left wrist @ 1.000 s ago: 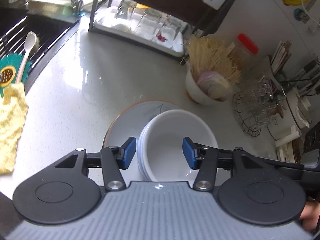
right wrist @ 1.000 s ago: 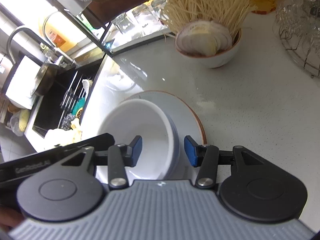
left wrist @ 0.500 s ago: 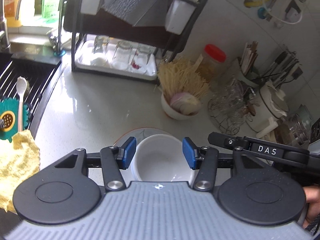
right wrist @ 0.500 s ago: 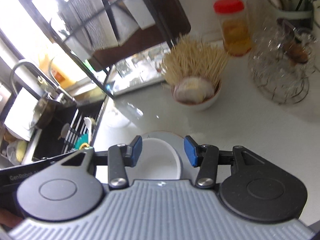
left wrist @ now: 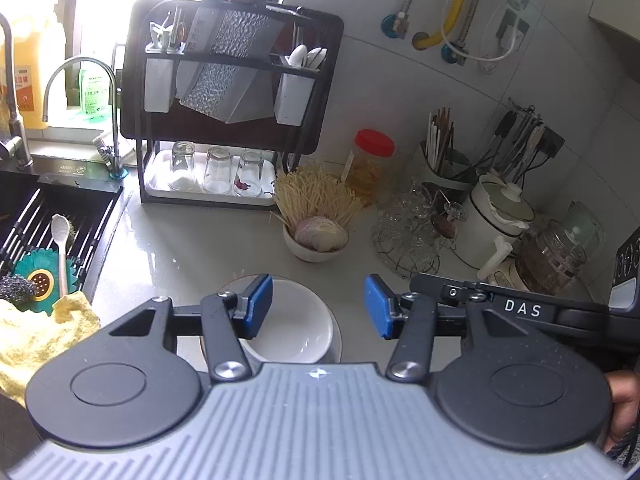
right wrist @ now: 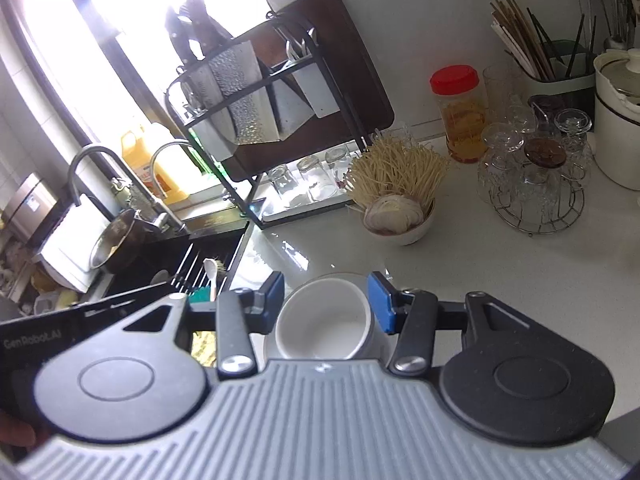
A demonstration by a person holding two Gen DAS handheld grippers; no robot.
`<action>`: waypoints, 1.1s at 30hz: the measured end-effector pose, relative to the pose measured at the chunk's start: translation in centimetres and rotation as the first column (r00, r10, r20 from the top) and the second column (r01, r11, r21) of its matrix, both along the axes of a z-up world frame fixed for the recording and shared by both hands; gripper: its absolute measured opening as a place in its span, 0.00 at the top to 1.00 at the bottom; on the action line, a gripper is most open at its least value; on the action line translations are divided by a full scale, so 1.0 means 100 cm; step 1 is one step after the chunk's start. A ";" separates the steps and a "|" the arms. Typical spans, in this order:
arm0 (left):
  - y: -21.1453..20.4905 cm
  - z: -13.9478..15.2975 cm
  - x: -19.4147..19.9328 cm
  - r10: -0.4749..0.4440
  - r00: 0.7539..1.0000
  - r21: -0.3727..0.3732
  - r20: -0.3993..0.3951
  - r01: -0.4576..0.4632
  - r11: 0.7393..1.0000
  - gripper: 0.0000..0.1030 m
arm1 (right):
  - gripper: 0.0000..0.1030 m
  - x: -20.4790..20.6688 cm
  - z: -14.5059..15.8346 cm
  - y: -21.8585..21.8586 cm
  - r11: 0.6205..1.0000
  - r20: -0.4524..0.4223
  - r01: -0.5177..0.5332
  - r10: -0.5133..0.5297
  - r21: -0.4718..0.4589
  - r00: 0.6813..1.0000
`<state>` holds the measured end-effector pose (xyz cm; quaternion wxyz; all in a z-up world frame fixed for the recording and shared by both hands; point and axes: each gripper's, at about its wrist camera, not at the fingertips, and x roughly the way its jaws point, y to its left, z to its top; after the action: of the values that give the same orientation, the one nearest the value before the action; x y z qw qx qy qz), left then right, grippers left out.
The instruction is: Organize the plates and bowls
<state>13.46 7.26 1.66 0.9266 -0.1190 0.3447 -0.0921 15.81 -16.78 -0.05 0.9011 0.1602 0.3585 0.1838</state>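
On the counter, white bowls on a plate.

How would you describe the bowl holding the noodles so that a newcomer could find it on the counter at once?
Start at the black dish rack by the sink, with upturned glasses on its tray. Just right of that tray, a small white bowl stands on the pale counter. Unlike the empty white bowls stacked nearer the camera, it holds a sheaf of dry noodles and sliced onion.

Glossy white bowls, wet-shiny countertop
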 end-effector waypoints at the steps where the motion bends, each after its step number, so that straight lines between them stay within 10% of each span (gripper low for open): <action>1: -0.002 0.001 -0.009 0.006 1.000 0.002 0.004 -0.006 1.000 0.45 | 0.51 -0.007 0.001 -0.001 1.000 0.007 0.000 0.000 -0.002 1.000; 33: -0.063 0.006 -0.185 0.013 0.994 0.062 0.113 -0.020 0.998 0.44 | 0.51 -0.177 0.020 -0.040 1.000 0.147 -0.024 0.024 0.000 0.989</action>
<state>-5.00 0.94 2.24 0.9485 -0.0873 0.2938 -0.0799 -1.89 -20.77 1.91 0.9227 0.1425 0.2929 0.2061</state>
